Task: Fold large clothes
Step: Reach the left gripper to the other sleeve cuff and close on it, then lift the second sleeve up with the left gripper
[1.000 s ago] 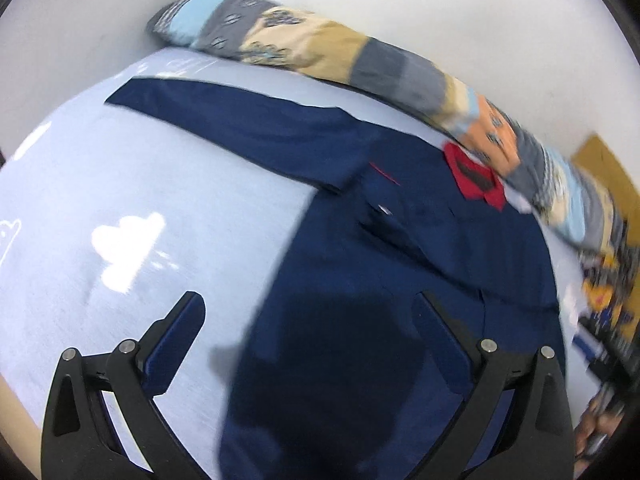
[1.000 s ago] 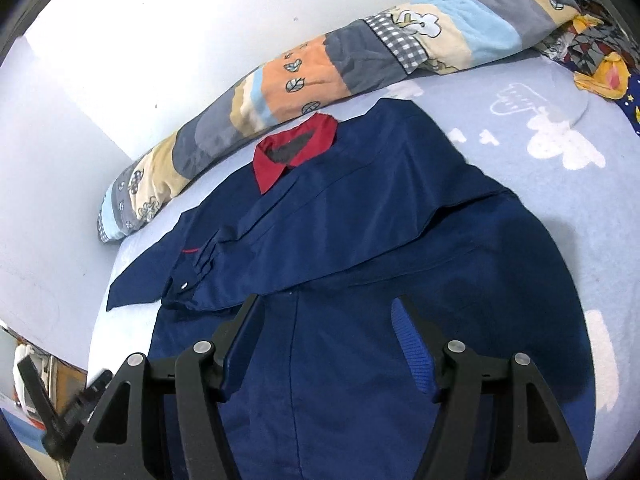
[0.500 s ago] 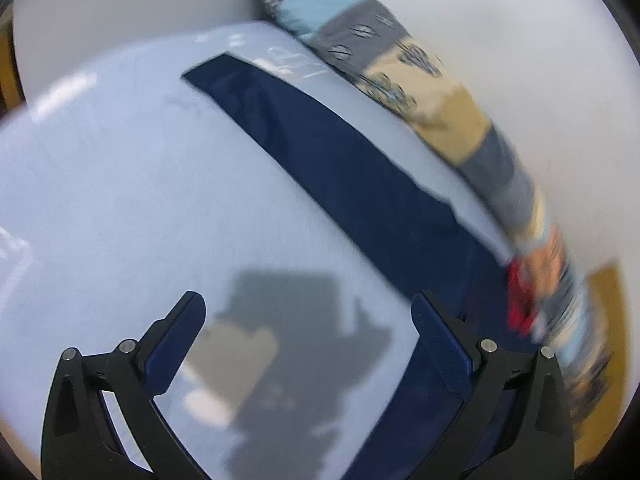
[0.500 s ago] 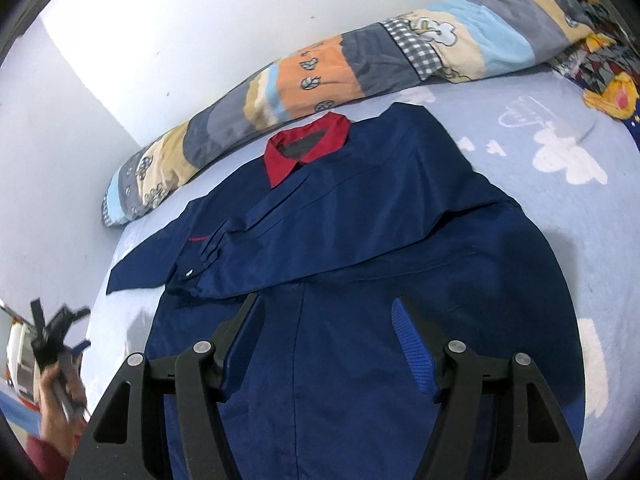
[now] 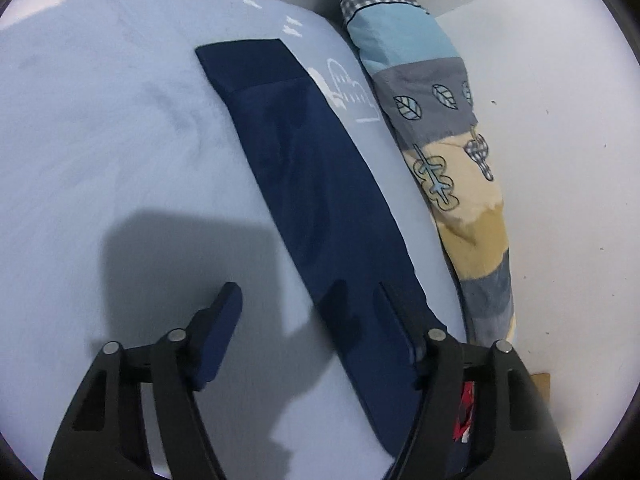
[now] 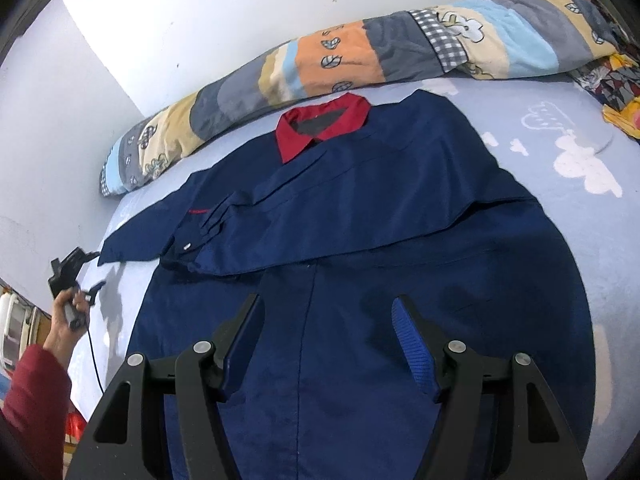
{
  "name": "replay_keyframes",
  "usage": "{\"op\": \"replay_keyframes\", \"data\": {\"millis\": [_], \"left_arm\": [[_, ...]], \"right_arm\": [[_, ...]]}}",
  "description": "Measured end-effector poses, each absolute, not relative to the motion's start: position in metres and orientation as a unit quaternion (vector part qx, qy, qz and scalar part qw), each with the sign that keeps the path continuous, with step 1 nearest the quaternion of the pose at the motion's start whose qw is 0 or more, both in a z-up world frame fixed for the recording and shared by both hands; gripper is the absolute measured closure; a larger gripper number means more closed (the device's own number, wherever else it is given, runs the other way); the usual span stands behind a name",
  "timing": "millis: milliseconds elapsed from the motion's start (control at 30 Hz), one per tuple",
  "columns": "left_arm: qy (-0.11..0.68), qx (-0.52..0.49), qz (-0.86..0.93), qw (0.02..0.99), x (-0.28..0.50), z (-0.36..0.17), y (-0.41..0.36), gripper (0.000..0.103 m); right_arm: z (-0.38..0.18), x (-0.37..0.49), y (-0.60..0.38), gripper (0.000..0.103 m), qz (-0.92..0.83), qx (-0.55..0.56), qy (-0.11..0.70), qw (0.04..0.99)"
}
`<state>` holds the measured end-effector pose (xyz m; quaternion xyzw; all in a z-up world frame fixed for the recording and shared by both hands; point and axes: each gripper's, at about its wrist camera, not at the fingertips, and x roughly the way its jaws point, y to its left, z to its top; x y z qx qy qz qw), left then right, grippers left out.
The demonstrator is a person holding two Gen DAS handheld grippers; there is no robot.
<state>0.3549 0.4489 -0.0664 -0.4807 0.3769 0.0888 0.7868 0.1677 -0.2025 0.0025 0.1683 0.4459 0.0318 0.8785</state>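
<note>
Sleeve point(image 5: 316, 184) under closing, empty left claw point(image 5: 308, 316)

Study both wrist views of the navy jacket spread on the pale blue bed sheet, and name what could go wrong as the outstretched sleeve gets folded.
1. The left gripper, whose jaws have just been closing, straddles only one edge of the outstretched navy sleeve; it may pinch the pale blue bed sheet too.
2. Dragging that sleeve could disturb the other sleeve already folded across the jacket's chest.
3. The right gripper hovers open, so nothing pins the jacket body.
</note>
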Motion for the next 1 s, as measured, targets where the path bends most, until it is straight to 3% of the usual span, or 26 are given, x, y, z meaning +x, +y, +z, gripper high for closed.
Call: {"op": "replay_keyframes", "data": {"millis": [433, 500, 533, 1000], "left_arm": [[0.284, -0.498, 0.098, 0.813, 0.408, -0.091, 0.504, 0.038], [0.284, -0.478, 0.115, 0.823, 0.41, -0.089, 0.5, 0.073], [0.285, -0.476, 0.101, 0.826, 0.412, -0.09, 0.499, 0.1], [0.274, -0.378, 0.062, 0.882, 0.393, 0.005, 0.461, 0.1]], "right_arm": [[-0.012, 0.173, -0.19, 0.034, 0.022, 0.15, 0.45, 0.88], [-0.013, 0.174, -0.189, 0.034, 0.023, 0.15, 0.451, 0.88], [-0.014, 0.175, -0.188, 0.034, 0.023, 0.15, 0.452, 0.879], [0.01, 0.162, -0.207, 0.034, 0.001, 0.159, 0.408, 0.899]]}}
